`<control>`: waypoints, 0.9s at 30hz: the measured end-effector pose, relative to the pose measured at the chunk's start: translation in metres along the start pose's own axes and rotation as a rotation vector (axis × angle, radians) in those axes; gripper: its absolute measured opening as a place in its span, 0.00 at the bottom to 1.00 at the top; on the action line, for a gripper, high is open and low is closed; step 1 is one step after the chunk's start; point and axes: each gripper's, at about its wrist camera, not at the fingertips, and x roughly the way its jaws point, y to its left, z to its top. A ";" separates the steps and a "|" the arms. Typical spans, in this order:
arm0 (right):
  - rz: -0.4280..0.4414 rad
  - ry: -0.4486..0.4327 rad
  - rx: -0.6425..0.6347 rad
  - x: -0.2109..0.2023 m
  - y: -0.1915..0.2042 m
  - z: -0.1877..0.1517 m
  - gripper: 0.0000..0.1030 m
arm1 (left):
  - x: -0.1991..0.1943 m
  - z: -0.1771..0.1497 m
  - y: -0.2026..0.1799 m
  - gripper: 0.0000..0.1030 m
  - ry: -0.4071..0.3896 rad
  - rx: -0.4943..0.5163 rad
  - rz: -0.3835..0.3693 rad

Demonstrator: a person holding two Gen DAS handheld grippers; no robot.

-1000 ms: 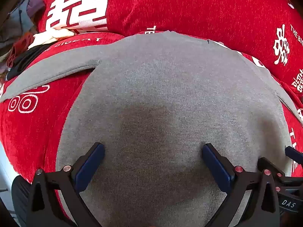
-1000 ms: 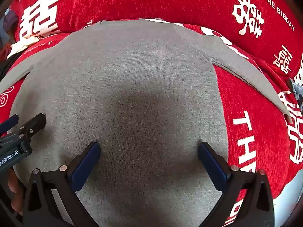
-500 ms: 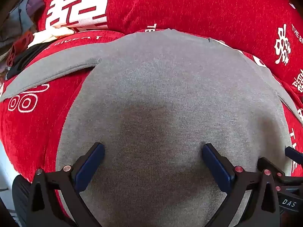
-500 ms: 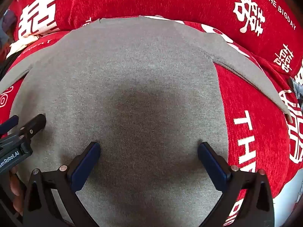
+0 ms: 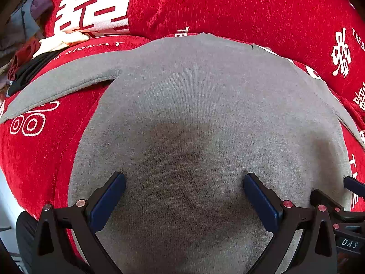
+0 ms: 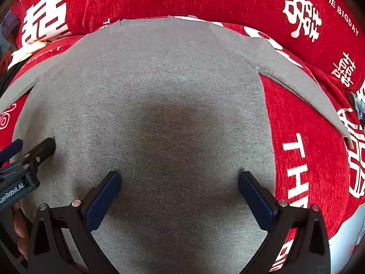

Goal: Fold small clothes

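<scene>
Grey knit top (image 5: 205,105) lies spread flat in front of me on a red plush cover (image 5: 41,155) printed with white characters and lettering, its body filling the middle of both wrist views. One sleeve (image 5: 61,84) runs out to the left across the red fabric, and the other sleeve (image 6: 303,86) angles out to the right, ending near a white printed character. The far edge of the top reaches up against a red cushion (image 5: 228,6) in the same fabric that stands along the back.

My left hand-held gripper (image 5: 184,198) sits over the near part of the top with its jaws spread wide apart and nothing between them; the blue pads (image 5: 107,203) rest down at the grey fabric, and a dark shadow falls on the cloth just ahead of them. My right hand-held gripper (image 6: 180,196) is in the same posture just to the right, jaws wide apart and empty, its pads (image 6: 256,202) also down at the cloth near the top's right side edge. Each gripper shows at the edge of the other's view, so the two are side by side and close.

At the far left, beyond the left sleeve, a small heap of other clothes (image 5: 27,64) in cream, dark red and black lies on the cover.
</scene>
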 end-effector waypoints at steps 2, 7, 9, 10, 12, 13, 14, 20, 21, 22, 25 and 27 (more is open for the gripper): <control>-0.001 0.006 0.001 0.000 0.000 0.001 1.00 | 0.000 0.000 0.000 1.00 0.000 0.000 0.001; 0.001 -0.009 0.003 0.000 0.000 -0.001 1.00 | -0.001 -0.003 -0.001 1.00 -0.010 0.002 0.005; -0.002 -0.019 0.005 -0.001 0.001 -0.003 1.00 | -0.002 -0.002 -0.001 1.00 -0.014 0.002 0.007; -0.001 -0.024 0.008 -0.002 0.001 -0.003 1.00 | -0.002 -0.002 -0.001 1.00 -0.017 0.002 0.007; -0.004 -0.029 0.007 -0.002 0.001 -0.004 1.00 | -0.003 -0.002 -0.001 1.00 -0.018 0.002 0.006; -0.005 -0.031 0.005 -0.002 0.001 -0.004 1.00 | -0.003 -0.002 -0.001 1.00 -0.020 0.003 0.006; -0.002 -0.032 0.007 -0.002 0.001 -0.004 1.00 | -0.003 -0.001 -0.001 1.00 -0.020 0.003 0.006; -0.004 -0.036 0.008 -0.003 0.001 -0.004 1.00 | -0.003 0.000 0.000 1.00 -0.026 0.003 0.004; -0.005 -0.035 0.009 -0.003 0.002 -0.004 1.00 | -0.003 0.000 0.000 1.00 -0.027 0.003 0.004; -0.005 -0.033 0.009 -0.003 0.002 -0.004 1.00 | -0.003 0.000 -0.001 1.00 -0.028 0.003 0.004; -0.005 -0.030 0.010 -0.003 0.001 -0.003 1.00 | -0.003 0.000 -0.001 1.00 -0.029 0.004 0.003; -0.004 -0.026 0.012 -0.003 0.001 -0.003 1.00 | -0.004 0.000 -0.001 1.00 -0.029 0.004 0.003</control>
